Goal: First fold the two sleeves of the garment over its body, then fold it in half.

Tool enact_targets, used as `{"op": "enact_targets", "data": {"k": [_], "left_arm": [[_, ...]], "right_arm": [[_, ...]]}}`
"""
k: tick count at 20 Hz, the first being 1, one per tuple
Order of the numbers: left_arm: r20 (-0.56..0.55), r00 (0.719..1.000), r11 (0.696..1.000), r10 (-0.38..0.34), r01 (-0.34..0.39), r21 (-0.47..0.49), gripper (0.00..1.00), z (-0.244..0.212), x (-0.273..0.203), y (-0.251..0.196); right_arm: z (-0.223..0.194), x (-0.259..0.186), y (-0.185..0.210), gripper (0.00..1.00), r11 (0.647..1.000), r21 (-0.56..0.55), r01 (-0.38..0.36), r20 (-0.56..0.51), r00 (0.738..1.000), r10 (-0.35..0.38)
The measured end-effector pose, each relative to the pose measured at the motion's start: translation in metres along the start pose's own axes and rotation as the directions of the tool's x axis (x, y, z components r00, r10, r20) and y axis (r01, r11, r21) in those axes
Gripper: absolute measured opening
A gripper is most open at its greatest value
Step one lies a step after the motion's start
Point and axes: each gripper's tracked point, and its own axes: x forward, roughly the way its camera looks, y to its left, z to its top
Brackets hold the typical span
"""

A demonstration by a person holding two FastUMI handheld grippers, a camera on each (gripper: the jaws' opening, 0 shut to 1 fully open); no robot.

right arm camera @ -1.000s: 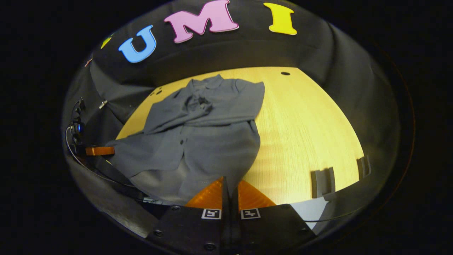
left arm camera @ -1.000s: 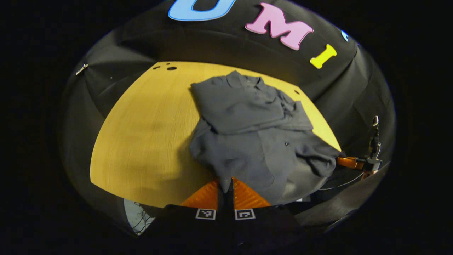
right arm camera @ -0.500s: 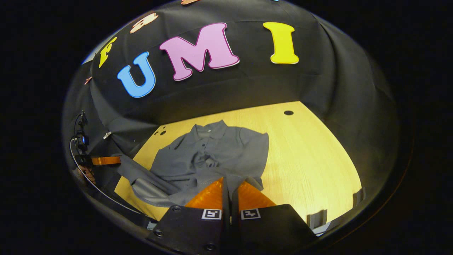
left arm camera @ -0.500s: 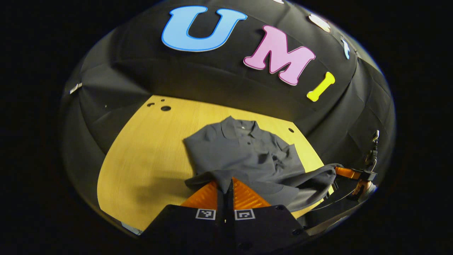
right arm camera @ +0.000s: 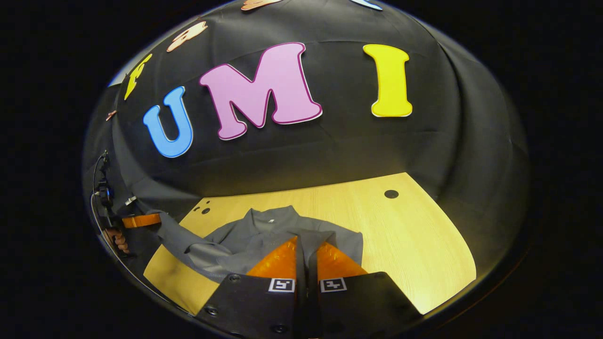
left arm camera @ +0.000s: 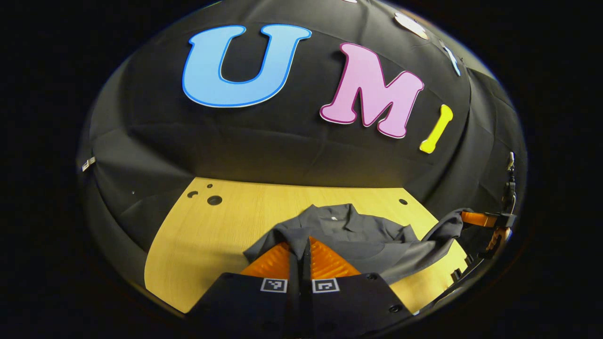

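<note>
A: How will that grey garment (left arm camera: 358, 235) handle?

B: I judge it soft and light. It sags between the two holds and wrinkles readily, so it will follow whatever pulls it. Best held at the hem corners, where both tongs grip it now.

A: Where is it?

B: On the wooden table (left arm camera: 202, 235), collar toward the booth wall, lower part lifted off the table and drawn over the body toward the collar. Looks like the half-fold is in hand; sleeves lie somewhere under that raised cloth, I cannot see them clearly.

A: Left to right, then?

B: The left gripper (left arm camera: 301, 247) sits low near the garment's left side, its orange fingers pressed together with a fold of grey cloth pinched between them. In its own view the right gripper (right arm camera: 306, 249) is likewise clamped on cloth, just short of the collar (right arm camera: 271, 217).

A: And their pose?

B: Both point forward at the collar, level and low above the table, the hem stretched between them.
</note>
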Motion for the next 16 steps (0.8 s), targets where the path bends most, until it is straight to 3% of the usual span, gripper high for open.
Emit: {"op": "enact_targets", "data": {"k": [1,2,3,6,7,9,16], "left_arm": [[0.0,1.0,1.0,0.01,-0.01,-0.011,0.05,0.002,0.011,0.005],[-0.001,1.0,0.999,0.026,-0.026,-0.025,0.08,0.002,0.022,0.012],[-0.003,0.999,0.998,0.042,-0.042,-0.04,0.05,0.002,0.033,0.017],[-0.006,0.997,0.995,0.073,-0.073,-0.072,0.05,-0.001,0.063,0.029],[-0.007,0.997,0.994,0.083,-0.083,-0.072,0.05,-0.001,0.073,0.032],[-0.028,0.994,0.99,0.11,-0.112,-0.083,0.05,-0.008,0.096,0.039],[-0.158,0.969,0.974,0.191,-0.207,-0.09,0.05,-0.061,0.17,0.062]], "right_arm": [[0.001,0.012,-0.004,0.05,1.0,0.007,0.008,0.0,1.0,-0.008],[0.0,0.022,-0.009,0.0,1.0,0.011,0.022,-0.002,1.0,-0.022],[0.0,0.033,-0.014,0.05,0.999,0.017,0.034,-0.007,0.999,-0.034],[-0.002,0.067,-0.023,0.0,0.997,0.05,0.066,-0.013,0.998,-0.065],[-0.004,0.08,-0.027,0.05,0.995,0.051,0.08,-0.019,0.997,-0.079],[-0.013,0.105,-0.035,0.05,0.993,0.059,0.105,-0.039,0.994,-0.103],[-0.071,0.174,-0.058,0.05,0.99,0.0,0.144,-0.167,0.976,-0.142]]}}
